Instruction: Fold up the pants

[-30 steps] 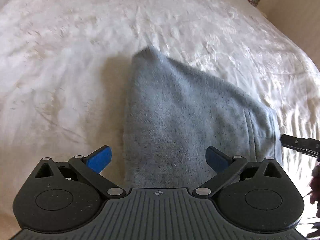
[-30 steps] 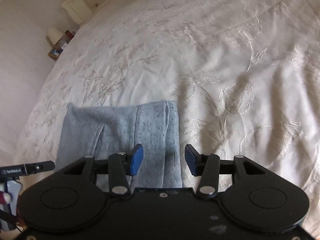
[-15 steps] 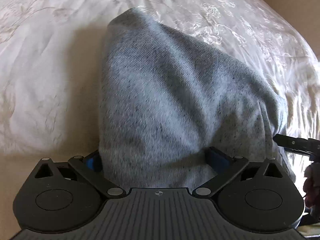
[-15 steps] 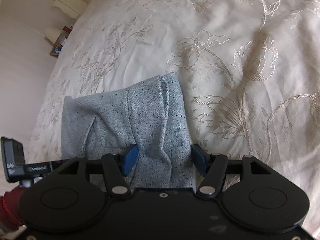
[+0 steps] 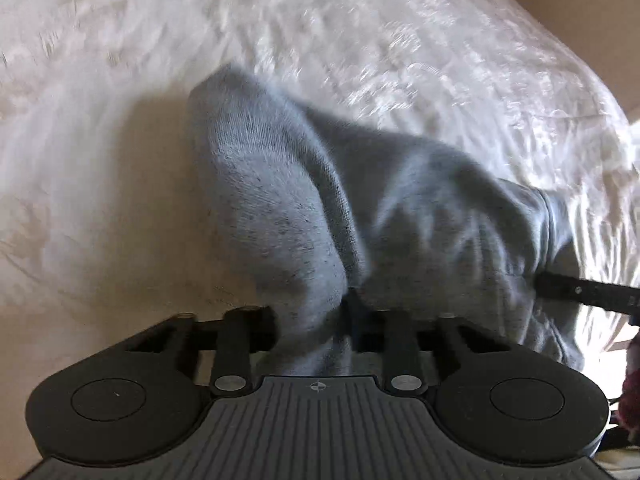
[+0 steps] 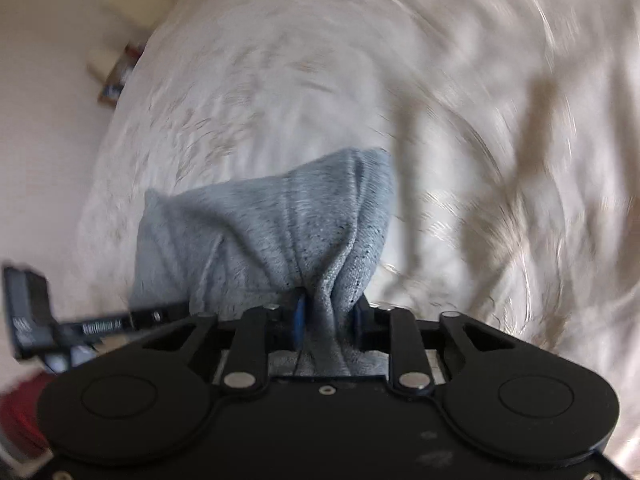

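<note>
Both tongs, spread a second ago, are closing, left gripper (image 5: 310, 316) and right gripper (image 6: 326, 316) each pinching the near edge of folded grey knit pants (image 5: 360, 200) on the cream embroidered bedspread (image 5: 120, 160); next, I'd judge, lift and fold forward

One pr of grey knit pants (image 5: 280, 216), bunched between the fingers of 2 black two-finger grippers: left gripper (image 5: 310, 320), right gripper (image 6: 328, 316). One white embroidered bedspread (image 5: 360, 40) beyond the fingers.

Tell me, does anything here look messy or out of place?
Only the grey pants: they are bunched into folds where the left tool and right tool are closing on them, not lying flat on the white bedspread. Nothing looks spilled or damaged.
</note>
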